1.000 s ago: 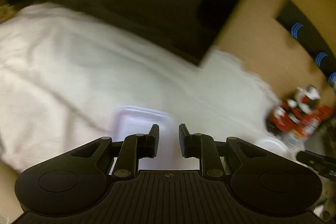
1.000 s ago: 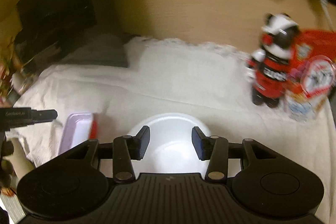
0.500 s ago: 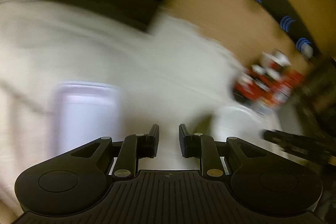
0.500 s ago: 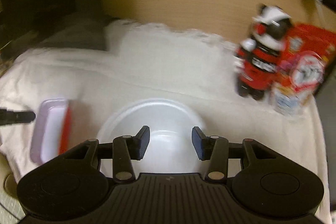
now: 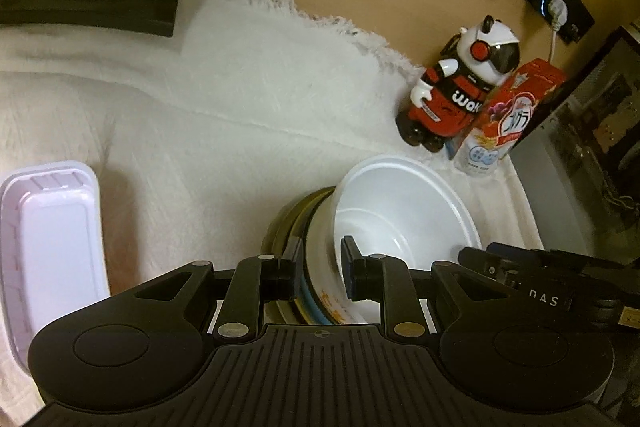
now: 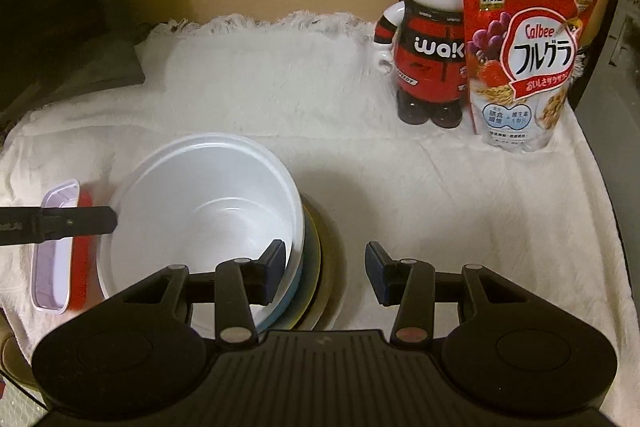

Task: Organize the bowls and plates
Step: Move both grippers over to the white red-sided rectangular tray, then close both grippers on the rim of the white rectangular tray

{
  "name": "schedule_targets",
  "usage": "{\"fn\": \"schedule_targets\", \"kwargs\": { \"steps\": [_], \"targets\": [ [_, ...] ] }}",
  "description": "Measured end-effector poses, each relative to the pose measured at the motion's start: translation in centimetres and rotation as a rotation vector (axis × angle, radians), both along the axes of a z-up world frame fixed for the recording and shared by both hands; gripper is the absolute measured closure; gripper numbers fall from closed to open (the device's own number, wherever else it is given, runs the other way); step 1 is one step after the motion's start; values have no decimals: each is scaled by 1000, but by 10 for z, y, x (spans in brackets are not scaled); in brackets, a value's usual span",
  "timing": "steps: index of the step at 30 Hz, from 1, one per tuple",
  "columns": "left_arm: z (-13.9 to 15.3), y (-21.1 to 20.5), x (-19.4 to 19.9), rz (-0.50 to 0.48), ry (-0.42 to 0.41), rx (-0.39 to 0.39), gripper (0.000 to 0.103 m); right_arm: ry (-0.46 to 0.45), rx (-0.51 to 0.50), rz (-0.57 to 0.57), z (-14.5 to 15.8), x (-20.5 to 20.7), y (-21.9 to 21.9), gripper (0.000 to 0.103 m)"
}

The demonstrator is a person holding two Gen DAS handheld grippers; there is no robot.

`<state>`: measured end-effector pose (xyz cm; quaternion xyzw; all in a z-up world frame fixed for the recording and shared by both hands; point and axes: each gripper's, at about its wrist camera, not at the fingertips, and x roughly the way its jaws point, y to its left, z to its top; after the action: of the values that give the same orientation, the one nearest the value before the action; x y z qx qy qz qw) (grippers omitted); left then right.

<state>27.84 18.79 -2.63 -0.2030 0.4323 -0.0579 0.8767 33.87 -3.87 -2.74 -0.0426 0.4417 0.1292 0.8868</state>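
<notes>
Bowl sits nested on stacked plates on the white cloth; the left gripper, jaws partly open, straddles the stack's edge, gripping nothing. From the right wrist, the right gripper straddles the stack's other side, also empty. A lavender tray remains unstacked, so sorting looks unfinished.

One white bowl sits on a stack of plates; about three or four rims show, the exact number unclear. One lilac tray. One panda figure. One cereal bag. One white cloth. Two grippers: left, right.
</notes>
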Motion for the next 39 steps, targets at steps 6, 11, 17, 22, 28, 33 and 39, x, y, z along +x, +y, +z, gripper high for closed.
{"fn": "schedule_targets", "kwargs": {
  "steps": [6, 11, 17, 22, 28, 33, 39],
  "targets": [
    [10, 3, -7, -11, -23, -53, 81, -3, 12, 25, 2, -1, 0, 59],
    [31, 36, -26, 33, -139, -138, 81, -112, 66, 94, 31, -19, 7, 59],
    [32, 95, -52, 255, -151, 79, 81, -277, 38, 224, 59, -41, 57, 43],
    [3, 151, -78, 406, -41, 129, 81, -266, 23, 361, 53, -53, 121, 43],
    [-42, 190, -94, 428, 71, 75, 81, -266, 12, 492, 27, -66, 196, 30],
    [-64, 197, -90, 386, 101, 47, 81, -21, 5, 471, -27, -41, 244, 31],
    [-86, 193, -76, 343, 170, 55, 80, 77, -74, 396, -79, -27, 273, 38]
  ]
}}
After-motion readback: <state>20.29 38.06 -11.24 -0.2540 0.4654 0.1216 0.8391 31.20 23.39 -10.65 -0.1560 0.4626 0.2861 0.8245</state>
